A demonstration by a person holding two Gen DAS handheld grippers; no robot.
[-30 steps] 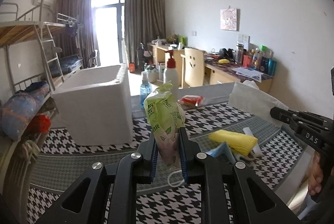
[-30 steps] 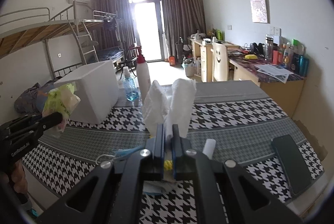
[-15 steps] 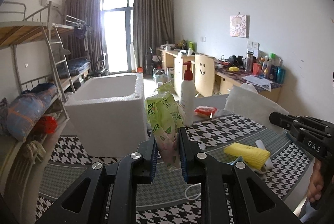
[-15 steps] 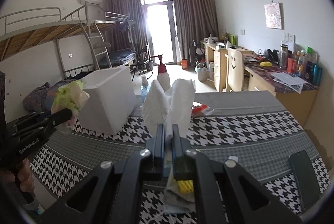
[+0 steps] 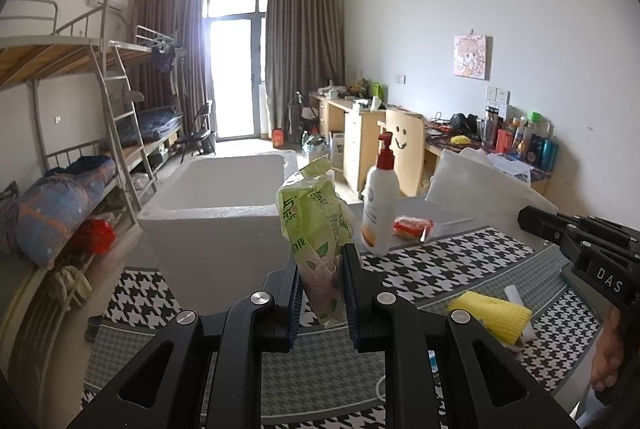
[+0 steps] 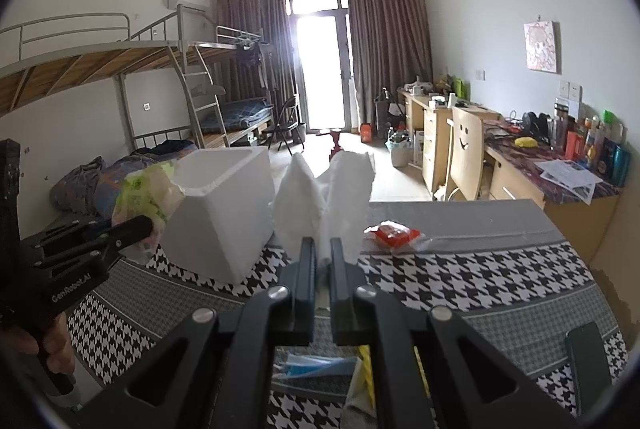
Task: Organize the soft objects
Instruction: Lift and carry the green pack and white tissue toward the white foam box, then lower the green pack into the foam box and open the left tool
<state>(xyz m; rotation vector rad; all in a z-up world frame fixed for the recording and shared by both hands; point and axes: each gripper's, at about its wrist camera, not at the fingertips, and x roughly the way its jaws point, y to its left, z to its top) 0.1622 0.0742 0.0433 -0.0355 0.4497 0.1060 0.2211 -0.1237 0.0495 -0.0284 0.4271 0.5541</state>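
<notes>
left gripper [image 5: 322, 287]: jaws clamped on a green tissue pack [image 5: 316, 225], crinkled plastic with printed leaves and chinese characters too small to read; the pack stands upright above the tablecloth [image 5: 460, 257], in front of the white foam box [image 5: 224, 229]. right gripper [image 6: 323, 261]: jaws pinched on a white tissue [image 6: 324, 189], soft and folded into two upright lobes, held above the same cloth and just right of the foam box [image 6: 224, 213].

writing: the right gripper's body, seen at the right edge of the left wrist view, bears "das"; the left gripper's body, seen at the left edge of the right wrist view, bears "genrobot.ai".

left wrist view only: a white pump bottle [image 5: 380, 201] with a red top standing beside the box, its label unreadable; a yellow sponge [image 5: 492, 313] lying on the cloth near the right gripper.

both views: a red packet [image 6: 394, 233] in clear wrap at the far side of the cloth. right wrist view only: a dark phone [image 6: 588, 361] flat near the right edge; a blue item [image 6: 316, 369] under the gripper, half hidden.
</notes>
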